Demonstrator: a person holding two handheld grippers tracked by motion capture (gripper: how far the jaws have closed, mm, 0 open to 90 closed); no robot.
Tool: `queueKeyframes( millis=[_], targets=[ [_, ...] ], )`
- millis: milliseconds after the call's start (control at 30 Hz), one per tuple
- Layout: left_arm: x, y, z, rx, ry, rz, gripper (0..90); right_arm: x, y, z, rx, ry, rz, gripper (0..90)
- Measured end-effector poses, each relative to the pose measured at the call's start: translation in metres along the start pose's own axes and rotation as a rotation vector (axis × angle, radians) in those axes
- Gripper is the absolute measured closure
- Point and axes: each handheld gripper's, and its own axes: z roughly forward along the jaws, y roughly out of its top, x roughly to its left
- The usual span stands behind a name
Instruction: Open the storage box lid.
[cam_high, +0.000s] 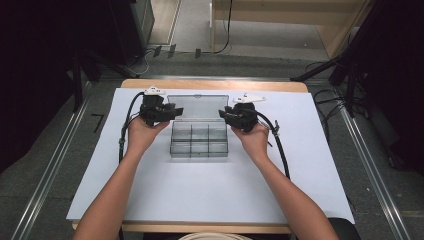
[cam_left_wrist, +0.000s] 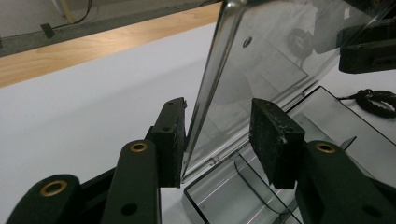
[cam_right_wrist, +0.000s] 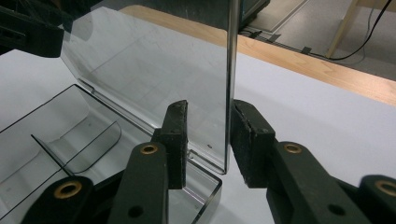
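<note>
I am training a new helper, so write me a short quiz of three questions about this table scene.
1. True or false: the lid of the clear box is closed flat.
2. How many grippers have a side edge of the lid between their jaws, counting the left gripper and the right gripper?
3. What does the box stand on? A. white sheet B. bare wood C. floor

Key: 1 false, the lid stands up. 2 two. 3 A.
</note>
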Motion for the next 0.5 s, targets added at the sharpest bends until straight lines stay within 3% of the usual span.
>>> queueKeyframes(
  millis=[167,267,500],
  targets=[
    [0.003,0.000,0.002,0.001,-0.005,-0.013,57.3,-0.003,-0.002,0.003,-0.004,0.004,0.032,69.8],
    [0.004,0.000,0.003,0.000,-0.004,-0.015,57.0,-0.002,-0.002,0.006,-0.014,-0.003,0.024,69.8],
    [0.007,0.000,0.007,0.002,-0.006,-0.033,56.5,-0.004,-0.007,0.013,-0.029,0.007,0.083,67.8]
  ],
)
